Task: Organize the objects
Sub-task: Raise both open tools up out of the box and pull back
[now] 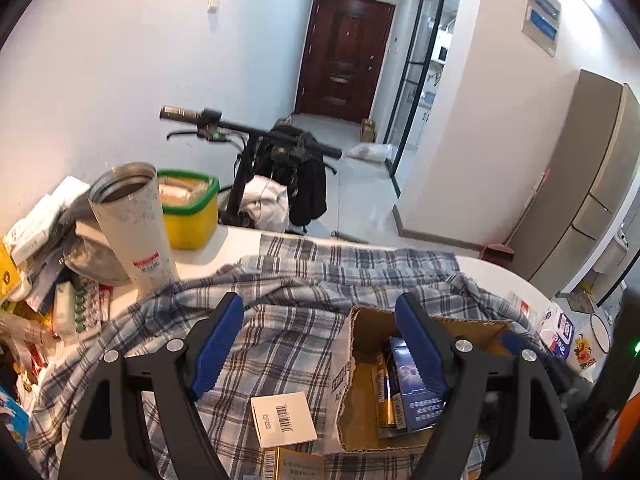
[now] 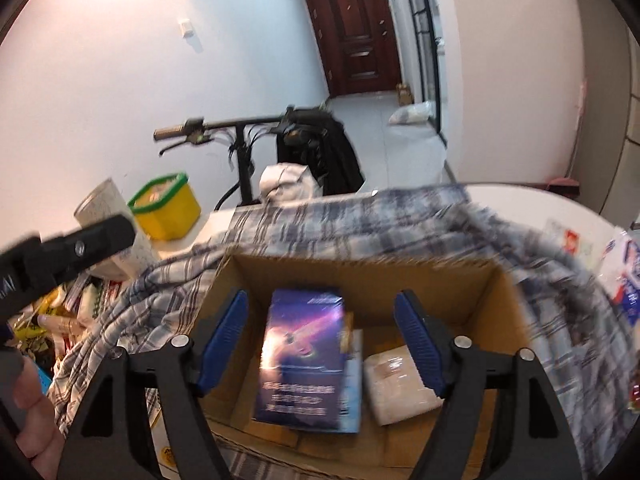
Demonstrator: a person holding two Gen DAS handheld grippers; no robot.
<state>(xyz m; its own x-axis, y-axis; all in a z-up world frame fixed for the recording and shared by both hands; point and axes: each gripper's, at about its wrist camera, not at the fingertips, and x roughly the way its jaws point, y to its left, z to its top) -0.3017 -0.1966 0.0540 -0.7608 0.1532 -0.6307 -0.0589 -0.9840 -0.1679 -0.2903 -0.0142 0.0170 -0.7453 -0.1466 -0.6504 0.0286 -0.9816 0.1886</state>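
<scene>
Right wrist view showed the cardboard box [image 2: 360, 280] open on the plaid cloth [image 2: 160, 300], with a blue packet [image 2: 300, 360] lying inside it toward 9 o'clock and a pale wrapped bundle [image 2: 400, 384] beside it at 3 o'clock. The right hand-held gripper [image 2: 322, 344] hung over the box with its jaws apart and clear of the blue packet, which sat between them but untouched; the packet looked freshly dropped in, so the placing step seemed done.

Left wrist view had the left hand-held gripper [image 1: 320, 344] also open and holding nothing, poised above the cloth at the box's 9 o'clock side. A white barcode card [image 1: 284, 420] lay on the cloth just below it, and a gold carton [image 1: 292, 464] sat at 6 o'clock of that card, near the frame's edge. The next move probably called for one gripper to drop onto the card, close across its thin edges, and carry it over the box wall.

Farther out at 10 o'clock the tabletop [image 1: 208, 252] carried a tall white tumbler [image 1: 132, 224], a yellow tub [image 1: 192, 208] with a green rim, and a heap of loose packets [image 1: 48, 280]. Beyond stood a scooter [image 1: 248, 140] against the wall, and a dark red door [image 1: 344, 52] closed the hallway at 12 o'clock.
</scene>
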